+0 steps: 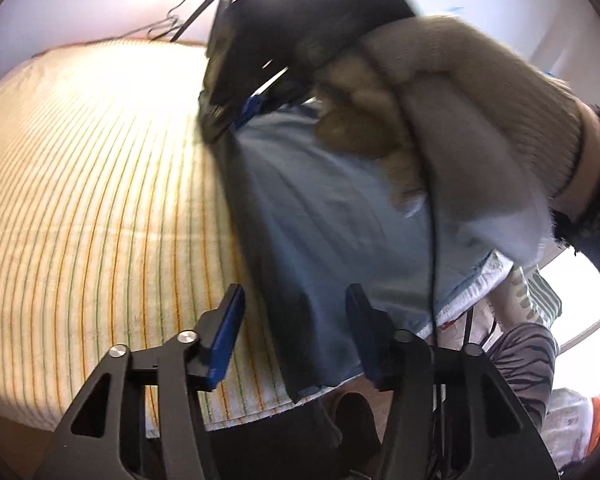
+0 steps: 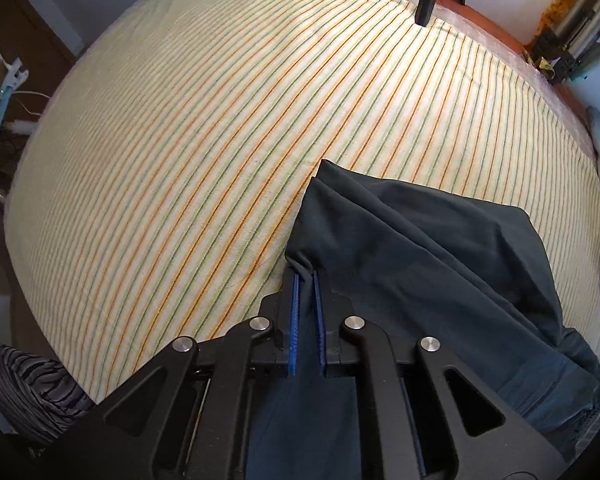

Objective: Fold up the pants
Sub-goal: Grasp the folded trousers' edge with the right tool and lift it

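Your right gripper (image 2: 306, 280) pinches a gathered edge of the dark teal soft-cloth pants (image 2: 428, 248), heaped at the striped bedsheet's (image 2: 180, 152) near right edge. Your left gripper (image 1: 296, 300) stands half-wide astride hanging cloth, unclamped. The pants look light, limp and slippery; grip seams or hems.

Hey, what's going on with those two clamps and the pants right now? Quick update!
Right gripper shut on the dark pants. Left gripper open, pants hanging between its fingers, not pinched. Striped cloth underneath; nothing blocking.
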Tool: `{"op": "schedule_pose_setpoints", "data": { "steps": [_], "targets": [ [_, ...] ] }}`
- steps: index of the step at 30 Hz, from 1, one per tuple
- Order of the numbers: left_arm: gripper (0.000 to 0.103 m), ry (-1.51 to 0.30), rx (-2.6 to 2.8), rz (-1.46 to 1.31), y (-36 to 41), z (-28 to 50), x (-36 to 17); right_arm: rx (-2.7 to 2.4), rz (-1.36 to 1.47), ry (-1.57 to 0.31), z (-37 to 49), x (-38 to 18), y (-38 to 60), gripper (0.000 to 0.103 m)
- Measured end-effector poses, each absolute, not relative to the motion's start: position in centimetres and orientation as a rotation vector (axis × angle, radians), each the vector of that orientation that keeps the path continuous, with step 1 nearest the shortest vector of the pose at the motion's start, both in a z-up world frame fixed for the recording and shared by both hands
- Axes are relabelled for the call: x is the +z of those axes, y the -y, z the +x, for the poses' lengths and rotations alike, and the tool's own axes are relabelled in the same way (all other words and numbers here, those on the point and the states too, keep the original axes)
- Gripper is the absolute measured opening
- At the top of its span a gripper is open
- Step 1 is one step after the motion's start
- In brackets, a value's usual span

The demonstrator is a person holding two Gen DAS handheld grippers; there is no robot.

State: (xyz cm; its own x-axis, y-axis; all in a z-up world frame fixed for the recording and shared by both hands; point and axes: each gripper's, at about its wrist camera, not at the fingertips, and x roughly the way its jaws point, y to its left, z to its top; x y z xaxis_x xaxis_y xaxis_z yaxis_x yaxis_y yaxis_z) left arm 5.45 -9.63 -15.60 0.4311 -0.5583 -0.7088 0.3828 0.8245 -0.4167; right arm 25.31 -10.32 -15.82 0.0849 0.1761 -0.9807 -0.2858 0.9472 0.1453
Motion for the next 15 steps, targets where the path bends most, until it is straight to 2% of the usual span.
{"op": "schedule_pose_setpoints", "data": {
  "steps": [4,5,6,7,8,15],
  "targets": [
    [0.055,-0.990,-0.577,-0.258,8.8,5.8,-16.3,0.363,-0.032,-1.414,25.0,-14.7,12.3,0.006],
    [0.052,-0.987,-0.579,-0.268,9.1,5.6,-16.4,0.369,-0.024,-1.408,24.9,-14.4,12.6,0.006],
    [0.044,-0.989,-0.587,-0.272,9.3,5.6,-16.4,0.374,-0.014,-1.400,24.9,-14.1,13.0,0.006],
    [0.031,-0.993,-0.602,-0.273,9.2,5.7,-16.4,0.377,-0.003,-1.390,24.5,-13.6,13.0,0.005],
    [0.009,-0.999,-0.618,-0.273,9.5,5.7,-16.3,0.380,0.009,-1.381,24.0,-13.2,13.1,0.005],
    [0.007,-0.888,-0.715,-0.252,11.3,4.3,-12.5,0.435,0.094,-1.307,23.4,-10.4,16.0,0.005]
  ]
}}
